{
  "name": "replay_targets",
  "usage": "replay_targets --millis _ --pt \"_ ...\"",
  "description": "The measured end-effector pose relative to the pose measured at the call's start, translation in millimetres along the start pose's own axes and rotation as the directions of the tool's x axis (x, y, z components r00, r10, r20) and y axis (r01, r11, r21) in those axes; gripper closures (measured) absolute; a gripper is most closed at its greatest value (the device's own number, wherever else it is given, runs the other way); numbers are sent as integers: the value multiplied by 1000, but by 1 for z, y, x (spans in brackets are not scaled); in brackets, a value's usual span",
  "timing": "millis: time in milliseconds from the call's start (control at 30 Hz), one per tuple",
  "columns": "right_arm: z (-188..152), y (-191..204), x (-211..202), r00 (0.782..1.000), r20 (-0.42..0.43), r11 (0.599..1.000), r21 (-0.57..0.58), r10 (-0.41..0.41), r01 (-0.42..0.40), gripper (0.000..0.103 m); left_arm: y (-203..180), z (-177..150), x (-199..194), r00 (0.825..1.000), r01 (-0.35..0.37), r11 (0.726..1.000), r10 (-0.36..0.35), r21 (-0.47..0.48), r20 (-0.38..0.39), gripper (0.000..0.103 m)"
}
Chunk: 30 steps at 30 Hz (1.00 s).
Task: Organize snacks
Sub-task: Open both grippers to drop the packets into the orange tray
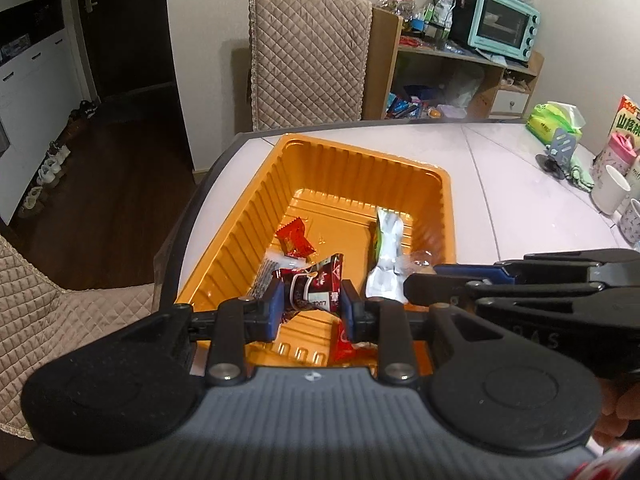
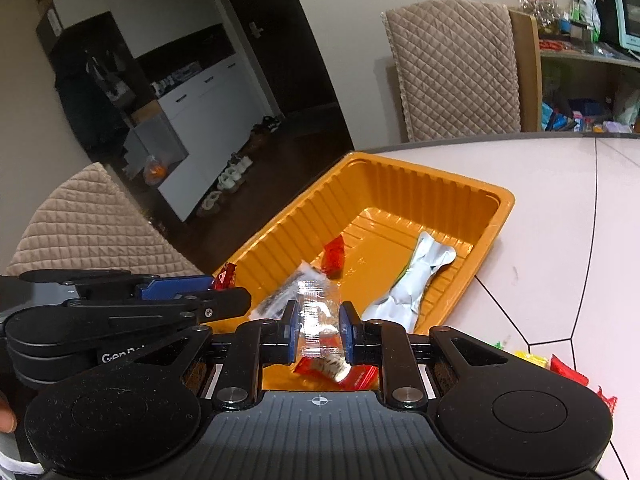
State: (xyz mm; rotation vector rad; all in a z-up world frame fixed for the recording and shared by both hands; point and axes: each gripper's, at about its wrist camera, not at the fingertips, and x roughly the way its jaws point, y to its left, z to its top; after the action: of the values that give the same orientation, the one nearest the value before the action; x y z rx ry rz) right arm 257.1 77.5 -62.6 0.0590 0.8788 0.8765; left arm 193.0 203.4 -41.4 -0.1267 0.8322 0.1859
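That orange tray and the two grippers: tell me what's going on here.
A person is sorting snacks with a handheld gripper in each hand. The left gripper is shut on a dark red packet, the right gripper on a clear wrapper, both over the orange tray. A silver pouch and red candies already lie inside; more snacks wait on the table.

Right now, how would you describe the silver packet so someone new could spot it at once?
Find the orange tray at the table's corner. The silver packet lies on the tray's floor along its right wall. It is the long, crinkled, foil one with a green edge; the other wrappers there are small and red or clear.
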Motion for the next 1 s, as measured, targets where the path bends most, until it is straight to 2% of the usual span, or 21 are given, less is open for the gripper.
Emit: replay_targets --millis 300,600,667,1000 --pt "4 -16 15 1000 -15 999 37 -21 22 82 0 7 31 999 -1 1000 1 -2 -36 76" --pt "7 -23 20 999 -18 998 53 -28 29 82 4 11 46 999 5 1000 -6 -11 -46 75" --pt "8 -24 21 999 -18 998 56 -30 31 82 5 12 48 999 6 1000 -7 -19 -46 70" --pt "10 -27 24 999 -24 997 75 -24 26 82 12 13 48 999 -12 1000 11 -13 -49 65"
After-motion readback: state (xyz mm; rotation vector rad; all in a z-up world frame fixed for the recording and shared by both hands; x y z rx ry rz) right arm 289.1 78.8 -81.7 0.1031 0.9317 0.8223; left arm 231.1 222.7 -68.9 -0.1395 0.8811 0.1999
